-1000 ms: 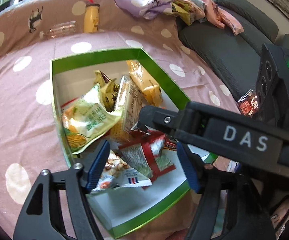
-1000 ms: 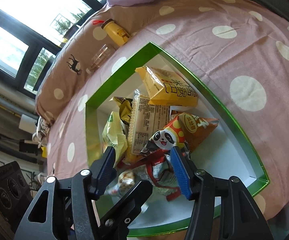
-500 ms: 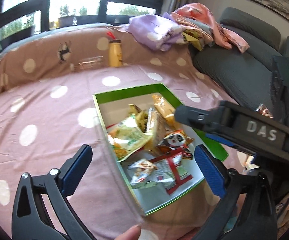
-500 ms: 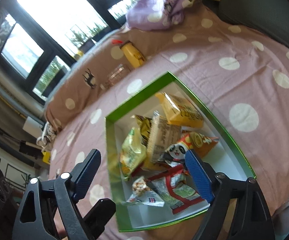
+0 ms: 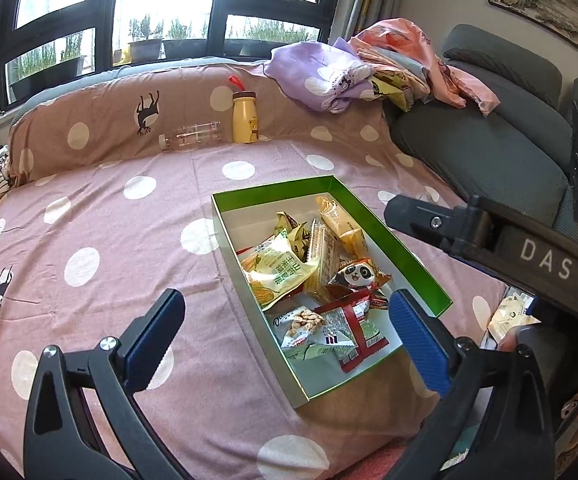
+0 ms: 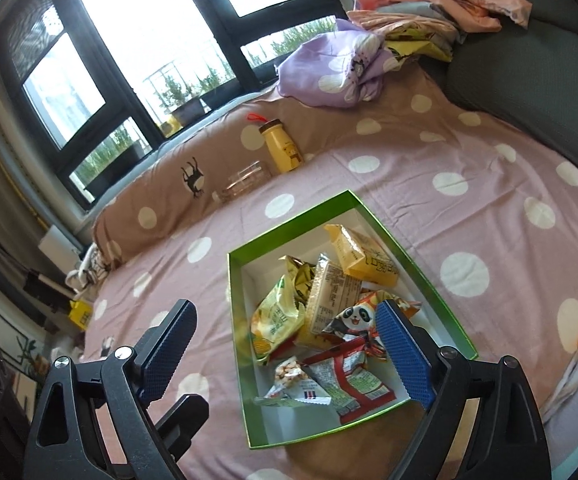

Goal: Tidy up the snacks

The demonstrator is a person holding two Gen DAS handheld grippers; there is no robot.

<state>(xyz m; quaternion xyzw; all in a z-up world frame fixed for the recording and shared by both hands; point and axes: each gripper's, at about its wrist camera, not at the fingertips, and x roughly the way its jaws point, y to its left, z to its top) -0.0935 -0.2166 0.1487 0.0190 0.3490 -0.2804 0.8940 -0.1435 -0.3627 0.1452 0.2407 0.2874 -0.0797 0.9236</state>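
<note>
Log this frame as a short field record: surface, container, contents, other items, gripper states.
surface: pink polka-dot bedsheet
container: green-rimmed box, open, lying on the sheet
contents: loose pile of snack packets, including panda packet, red-and-white packet, yellow corn packet, orange-yellow packet
behind box: yellow bottle upright, clear bottle lying on its side
far corner: heap of folded fabrics
left gripper: fingers wide open, empty, above the box's near end
right gripper: fingers wide open, empty

Polka-dot bed [image 5: 89, 240]; on it green box [image 5: 409, 256], two bottles [image 5: 245, 118]
</note>
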